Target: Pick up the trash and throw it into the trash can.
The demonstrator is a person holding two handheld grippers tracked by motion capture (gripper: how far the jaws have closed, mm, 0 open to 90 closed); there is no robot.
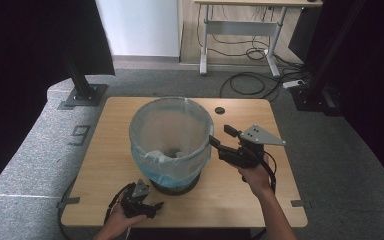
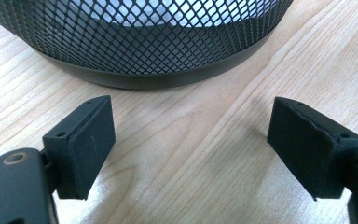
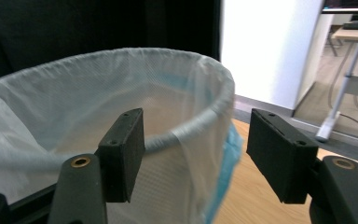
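Table with lined bin, two hand-held grippers.
Wooden table (image 1: 275, 200); black mesh bin (image 1: 172, 142) at its centre, lined with a pale blue bag (image 3: 121, 107) folded over the rim. Right gripper (image 1: 221, 136) at the bin's 3 o'clock, jaws spread wide and holding nothing, just beside the rim. Left gripper (image 1: 156, 206) at the bin's 7 o'clock, low over the table near the bin's base, jaws likewise spread and holding nothing.
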